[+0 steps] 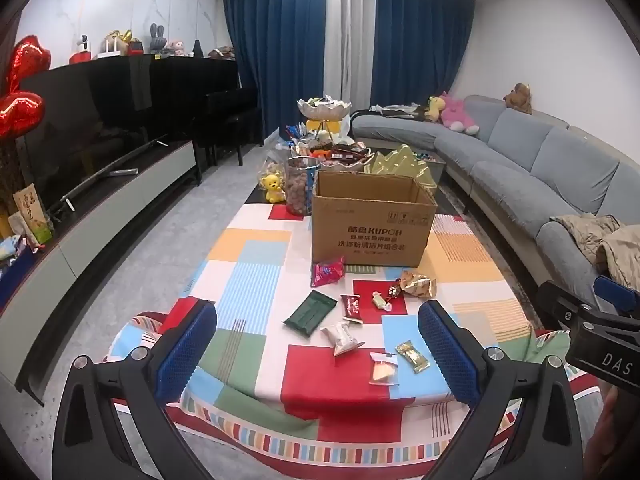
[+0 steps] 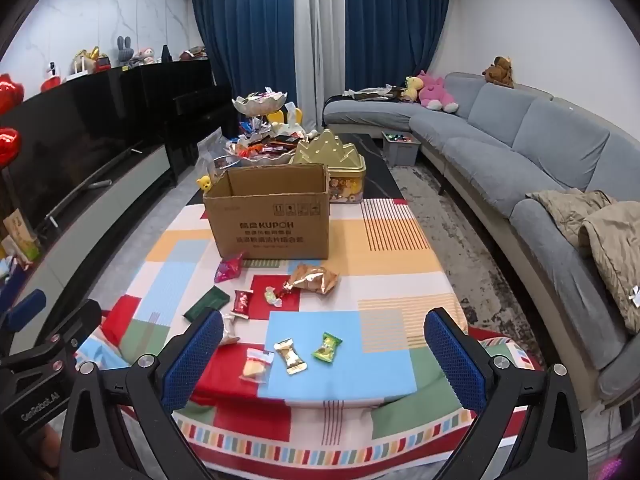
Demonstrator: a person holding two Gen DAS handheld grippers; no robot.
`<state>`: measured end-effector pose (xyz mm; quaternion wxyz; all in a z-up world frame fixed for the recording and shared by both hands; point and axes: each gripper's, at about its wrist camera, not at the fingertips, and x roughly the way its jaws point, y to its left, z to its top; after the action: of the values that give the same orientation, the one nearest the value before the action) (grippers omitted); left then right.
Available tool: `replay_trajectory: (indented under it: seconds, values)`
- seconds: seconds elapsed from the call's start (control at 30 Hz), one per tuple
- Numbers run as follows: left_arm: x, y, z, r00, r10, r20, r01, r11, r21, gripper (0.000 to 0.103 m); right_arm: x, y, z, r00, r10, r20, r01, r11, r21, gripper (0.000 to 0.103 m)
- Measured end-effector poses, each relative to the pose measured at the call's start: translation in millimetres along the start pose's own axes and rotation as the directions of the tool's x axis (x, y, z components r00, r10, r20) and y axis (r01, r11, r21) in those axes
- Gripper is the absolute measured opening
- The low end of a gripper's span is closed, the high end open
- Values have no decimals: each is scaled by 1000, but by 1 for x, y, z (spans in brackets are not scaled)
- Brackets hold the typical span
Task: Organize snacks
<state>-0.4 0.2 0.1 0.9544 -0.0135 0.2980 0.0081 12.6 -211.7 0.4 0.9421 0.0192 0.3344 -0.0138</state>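
The loose snacks lie scattered on the patchwork tablecloth (image 2: 384, 240) in front of the open cardboard box (image 2: 272, 216), which stands near the middle of the table with its flaps up and, as far as either view reaches, nothing showing inside. Nearest the table edge are a green candy (image 2: 326, 347), a gold-wrapped candy (image 2: 291, 356) and a clear-wrapped biscuit (image 2: 256, 365); further in lie a white packet (image 1: 343, 338), a dark green packet (image 1: 310, 313), a small red packet (image 1: 352, 308), a pink packet (image 1: 328, 272) touching the foot of the box, and a crinkled gold bag (image 2: 314, 278).

The risks are mostly in the wrappers. They are small, flat and slick, so pads closing from above could skid one across the cloth or off the near edge, and the cloth may bunch and be pinched along with a candy. The gold-wrapped candy and the biscuit lie just beside each other, so a careless close could catch both. A drop against the box wall rather than over the rim would spill back.

The left gripper (image 1: 316, 344) and the right gripper (image 2: 324, 354) both hang above the near end of the table, tilted downward toward the snacks, jaws spread fully and gripping nothing. They sit side by side, each visible at the edge of the other's view.
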Motion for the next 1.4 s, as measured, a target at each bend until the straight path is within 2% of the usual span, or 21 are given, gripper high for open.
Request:
replay_trajectory:
  seconds: [0.53,1.4]
  values:
    - [2,2,-6,1000,-21,-8,21,1000,-1,103,-4,-4,4,1000,-5,18,5,1000,-3,102]
    - [1,2,-1,1000,-7,-14,7,1000,3,103,-10,-2,6,999,-6,33,6,1000,1,102]
